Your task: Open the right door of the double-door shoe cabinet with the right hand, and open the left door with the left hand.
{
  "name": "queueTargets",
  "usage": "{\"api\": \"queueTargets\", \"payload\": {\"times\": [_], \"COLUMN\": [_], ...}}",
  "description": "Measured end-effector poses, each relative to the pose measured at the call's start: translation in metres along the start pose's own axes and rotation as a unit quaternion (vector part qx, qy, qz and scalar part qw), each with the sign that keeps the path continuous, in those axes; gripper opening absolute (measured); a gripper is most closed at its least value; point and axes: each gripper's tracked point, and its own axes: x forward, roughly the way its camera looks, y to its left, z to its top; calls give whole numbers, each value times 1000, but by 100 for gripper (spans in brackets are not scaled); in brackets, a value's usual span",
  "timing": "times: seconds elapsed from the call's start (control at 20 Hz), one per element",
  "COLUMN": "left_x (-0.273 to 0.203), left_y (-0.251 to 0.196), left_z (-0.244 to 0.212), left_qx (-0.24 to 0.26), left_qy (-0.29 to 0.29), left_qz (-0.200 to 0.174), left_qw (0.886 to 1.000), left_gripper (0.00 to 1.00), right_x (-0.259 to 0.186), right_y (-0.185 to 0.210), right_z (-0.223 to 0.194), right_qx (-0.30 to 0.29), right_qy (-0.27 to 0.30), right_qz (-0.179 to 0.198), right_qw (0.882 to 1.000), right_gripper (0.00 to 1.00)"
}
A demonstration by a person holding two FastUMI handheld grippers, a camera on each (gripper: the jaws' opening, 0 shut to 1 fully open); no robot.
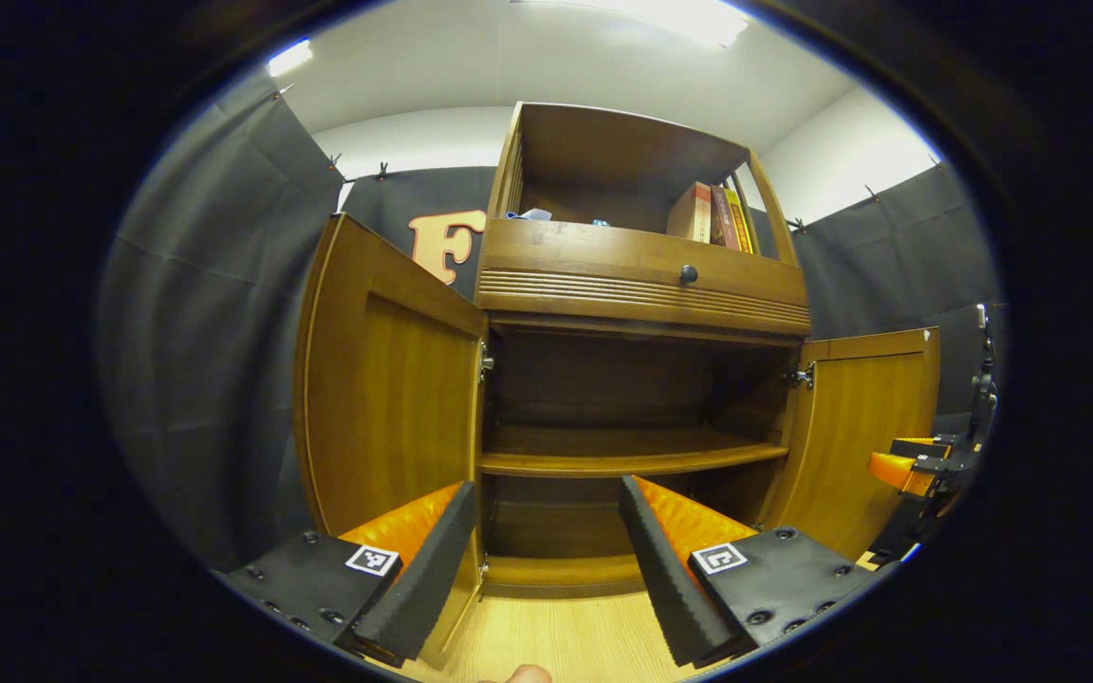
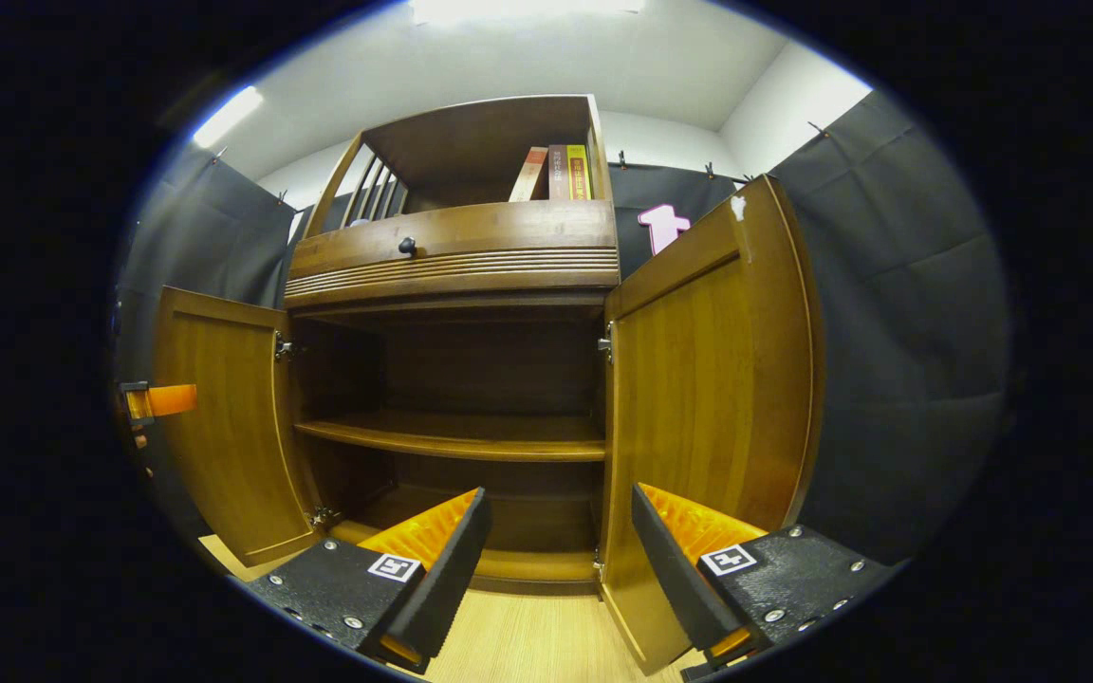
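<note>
The wooden shoe cabinet (image 1: 641, 285) stands straight ahead with both doors swung wide. In the left gripper view the left door (image 1: 385, 379) hangs open at the left, and my left gripper (image 1: 546, 560) is open just in front of its lower hinge side, holding nothing. The right door (image 1: 864, 427) stands open at the right, with the right gripper (image 1: 917, 470) beside it. In the right gripper view the right door (image 2: 708, 379) is open close by. My right gripper (image 2: 556, 564) is open, and the door's bottom corner shows between its fingers. The left door (image 2: 224, 427) is open farther off.
Inside, a bare middle shelf (image 1: 632, 460) and a bottom board show. Above the doors is a drawer with a dark knob (image 1: 689, 274), and books (image 1: 713, 216) stand in the top compartment. A light wooden floor (image 1: 556, 636) lies below. Black cloth walls surround the cabinet.
</note>
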Motion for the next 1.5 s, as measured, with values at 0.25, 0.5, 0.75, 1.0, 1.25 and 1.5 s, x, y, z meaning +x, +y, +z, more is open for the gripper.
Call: {"api": "queueTargets", "payload": {"times": [0.25,0.5,0.75,1.0,1.25,1.5], "left_x": [12,26,32,26,25,23], "left_y": [-2,2,10,26,21,21], "left_z": [16,22,14,2,1,6], "left_qx": [28,46,32,42,35,44], "left_qy": [-26,-36,-31,-21,-23,-27], "left_qz": [11,25,25,35,31,36], "left_qw": [999,998,999,998,999,998], "left_gripper": [95,95,96,95,96,96], "right_x": [4,5,4,-2,-2,-2], "right_y": [-8,-9,-5,14,11,7], "right_z": [6,10,5,2,1,10], "right_qx": [-7,-13,-14,-15,-11,-5], "right_qy": [-12,-20,-15,-15,-13,-19], "right_qz": [-12,-27,-35,-25,-25,-23], "right_qw": [1000,999,999,999,1000,1000], "right_gripper": [92,92,92,92,92,100]}}
